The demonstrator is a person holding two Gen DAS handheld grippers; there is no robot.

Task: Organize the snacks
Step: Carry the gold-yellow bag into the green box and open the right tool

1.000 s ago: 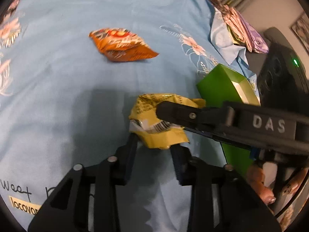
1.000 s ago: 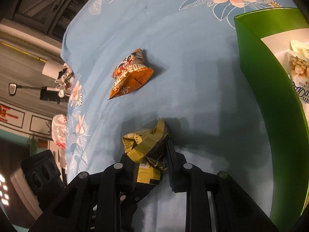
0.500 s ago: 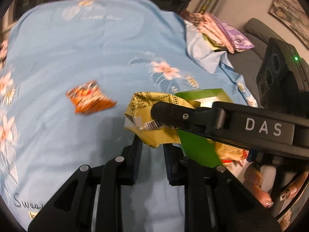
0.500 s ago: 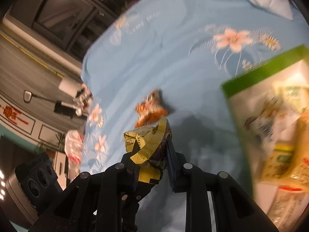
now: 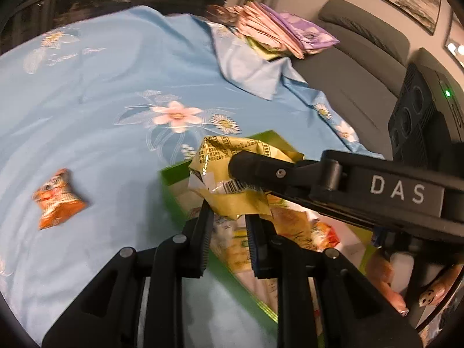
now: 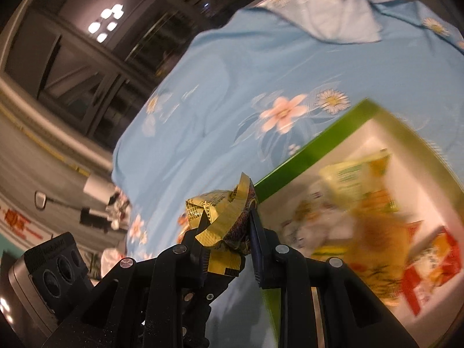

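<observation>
The right gripper (image 6: 229, 232) is clamped on the yellow snack packet (image 6: 223, 217), which is crumpled with no clear long axis and is held above the near-left corner of the green box (image 6: 293, 162); the box opening lies ahead and to the right of these tongs. The left gripper (image 5: 227, 226) stands narrowly parted just beneath the packet (image 5: 232, 179); whether it touches it cannot be told. The box already holds several snack packs (image 6: 374, 232). An orange packet (image 5: 58, 200) lies on the blue floral cloth (image 5: 116, 87), well left of the left tongs.
</observation>
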